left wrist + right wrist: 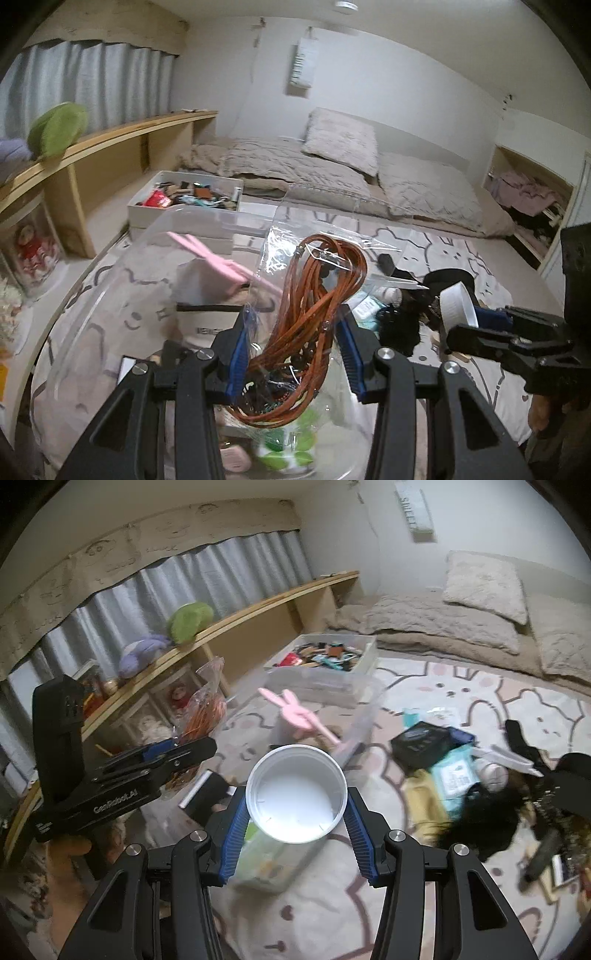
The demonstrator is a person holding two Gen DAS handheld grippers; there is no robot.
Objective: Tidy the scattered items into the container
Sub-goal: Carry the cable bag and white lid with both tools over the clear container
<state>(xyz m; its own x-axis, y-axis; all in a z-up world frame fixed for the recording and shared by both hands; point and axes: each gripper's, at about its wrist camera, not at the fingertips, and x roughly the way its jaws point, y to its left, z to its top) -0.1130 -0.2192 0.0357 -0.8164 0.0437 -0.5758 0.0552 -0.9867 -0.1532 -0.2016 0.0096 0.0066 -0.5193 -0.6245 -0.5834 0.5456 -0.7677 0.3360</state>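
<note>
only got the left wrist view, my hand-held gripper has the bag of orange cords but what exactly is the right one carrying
Observer: The right hand-held gripper is shut on a white round tub; its open mouth faces the camera and it looks empty.
Operator: ok, whats behind that tub on the floor
Observer: A black pouch and a teal packet lie on the bunny rug, to the right of the tub.
Operator: is the clear bin near
Observer: The clear bin sits ahead of the tub, with a pink bunny-eared item in it.
</note>
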